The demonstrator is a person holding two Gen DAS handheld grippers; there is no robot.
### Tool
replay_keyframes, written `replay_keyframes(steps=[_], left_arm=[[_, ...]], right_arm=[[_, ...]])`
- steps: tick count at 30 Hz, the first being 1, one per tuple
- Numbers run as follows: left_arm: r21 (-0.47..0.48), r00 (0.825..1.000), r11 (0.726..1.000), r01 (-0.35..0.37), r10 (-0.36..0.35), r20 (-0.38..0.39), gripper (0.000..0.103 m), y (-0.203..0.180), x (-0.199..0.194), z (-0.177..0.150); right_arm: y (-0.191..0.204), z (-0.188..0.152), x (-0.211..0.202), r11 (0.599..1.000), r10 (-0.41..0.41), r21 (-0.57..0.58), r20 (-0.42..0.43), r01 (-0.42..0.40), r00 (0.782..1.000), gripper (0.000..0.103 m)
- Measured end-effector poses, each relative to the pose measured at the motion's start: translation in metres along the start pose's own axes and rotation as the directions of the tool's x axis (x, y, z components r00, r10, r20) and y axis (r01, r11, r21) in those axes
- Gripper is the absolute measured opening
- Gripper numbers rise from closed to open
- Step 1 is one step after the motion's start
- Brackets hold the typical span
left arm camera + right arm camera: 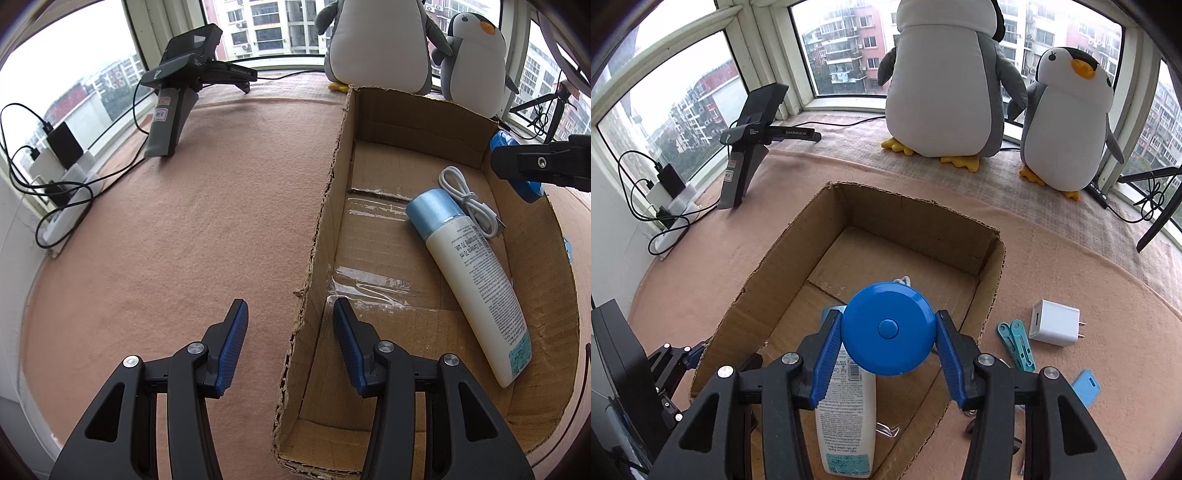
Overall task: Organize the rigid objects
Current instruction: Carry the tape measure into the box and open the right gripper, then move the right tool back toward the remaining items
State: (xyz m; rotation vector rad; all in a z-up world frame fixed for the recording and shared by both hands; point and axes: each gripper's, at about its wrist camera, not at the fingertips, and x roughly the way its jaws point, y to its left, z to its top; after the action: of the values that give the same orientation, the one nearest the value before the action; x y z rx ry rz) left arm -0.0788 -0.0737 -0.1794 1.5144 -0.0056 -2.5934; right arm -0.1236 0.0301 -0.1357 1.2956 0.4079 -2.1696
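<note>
A pinkish felt-covered surface (pixel 1071 266) was seen in front of a bay window, with apartment blocks visible through the glass. Over the open brown cardboard box (pixel 916 221), a round blue plastic disc with a centre button (pixel 888 328) was held between the blue-padded fingers of the right gripper (pixel 886 354), whose jaws were closed partway against the disc's two sides. The left gripper (pixel 290 343) was held wide apart with nothing between its pads, one finger over the felt and the other over the torn box wall (pixel 314 295).

Inside the box, a white plastic bottle with a pale blue cap (pixel 472 273) was laid on its side on the cardboard floor, and a coiled white cable (pixel 469 199) was seen just beside its cap.

Outside the box, on the felt to its right, a white cube-shaped plug adapter (pixel 1054 322), a teal plastic clip (pixel 1017 343) and a small light blue flat piece (pixel 1086 387) were laid near one another. Two grey-and-white plush penguins (pixel 945 85) were stood by the window, and a black device on a stand (pixel 750 136) was set to the left.
</note>
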Motion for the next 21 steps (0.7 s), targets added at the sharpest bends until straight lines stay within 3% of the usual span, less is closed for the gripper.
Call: replay_keyframes(steps=[5, 7, 10, 21], left_arm=[[0.000, 1.000, 1.000, -0.001, 0.001, 0.000, 0.047, 0.000, 0.000, 0.000], [0.000, 1.000, 1.000, 0.000, 0.000, 0.000, 0.047, 0.000, 0.000, 0.000], [0.000, 1.000, 1.000, 0.000, 0.000, 0.000, 0.047, 0.001, 0.000, 0.000], [0.000, 1.000, 1.000, 0.000, 0.000, 0.001, 0.047, 0.001, 0.000, 0.000]], right_arm=[[0.001, -0.001, 0.002, 1.000, -0.006, -0.012, -0.003, 0.006, 1.000, 0.048], [0.002, 0.000, 0.000, 1.000, -0.011, -0.019, 0.009, 0.011, 1.000, 0.059], [0.003, 0.001, -0.004, 1.000, -0.013, -0.021, 0.024, 0.014, 1.000, 0.066], [-0.001, 0.002, -0.008, 1.000, -0.016, -0.018, 0.026, 0.016, 1.000, 0.067]])
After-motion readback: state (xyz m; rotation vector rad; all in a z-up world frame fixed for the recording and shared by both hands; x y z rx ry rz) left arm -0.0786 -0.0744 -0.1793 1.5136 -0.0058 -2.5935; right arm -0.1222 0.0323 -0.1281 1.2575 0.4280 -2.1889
